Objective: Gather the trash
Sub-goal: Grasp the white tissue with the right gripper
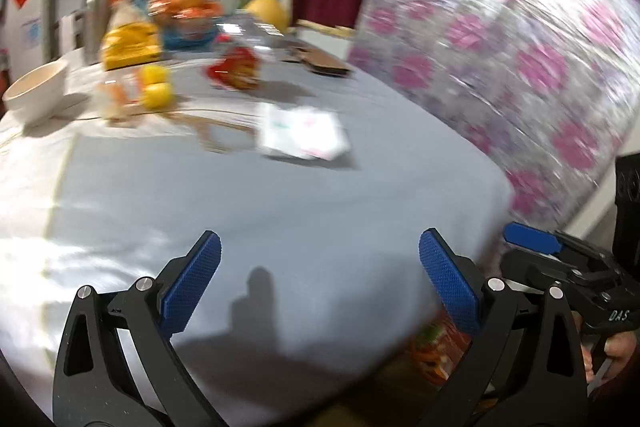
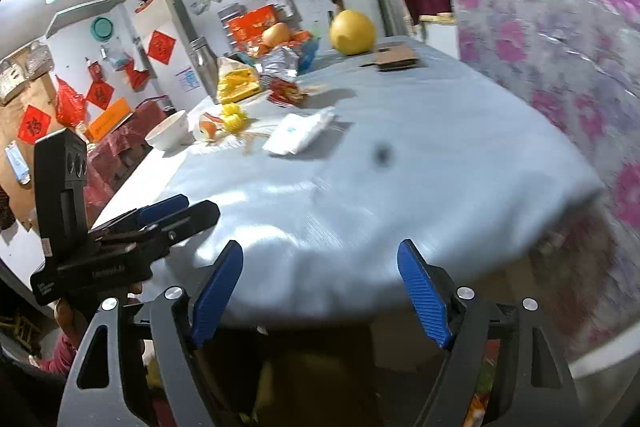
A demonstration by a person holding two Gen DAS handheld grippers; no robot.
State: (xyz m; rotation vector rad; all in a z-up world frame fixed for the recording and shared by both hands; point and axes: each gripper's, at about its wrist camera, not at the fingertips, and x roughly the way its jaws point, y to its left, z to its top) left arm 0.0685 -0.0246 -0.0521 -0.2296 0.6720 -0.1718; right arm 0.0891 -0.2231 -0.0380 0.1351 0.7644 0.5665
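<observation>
A white tissue pack [image 1: 302,137] lies mid-table on the grey-blue cloth [image 1: 240,207]; it also shows in the right wrist view [image 2: 300,133]. A red snack wrapper [image 1: 234,69] lies beyond it, also seen in the right wrist view [image 2: 286,93]. Yellow peel pieces [image 1: 156,85] and scraps sit by a white bowl [image 1: 38,93]. My left gripper [image 1: 320,279] is open and empty above the near table edge. My right gripper [image 2: 320,287] is open and empty, at the table's front edge. Both views are blurred.
Snack bags, fruit and a yellow pomelo [image 2: 352,31] crowd the far end, with flat cardboard [image 2: 394,59] beside them. A floral curtain [image 1: 500,47] hangs to the right. A colourful bag [image 1: 440,351] sits below the table edge.
</observation>
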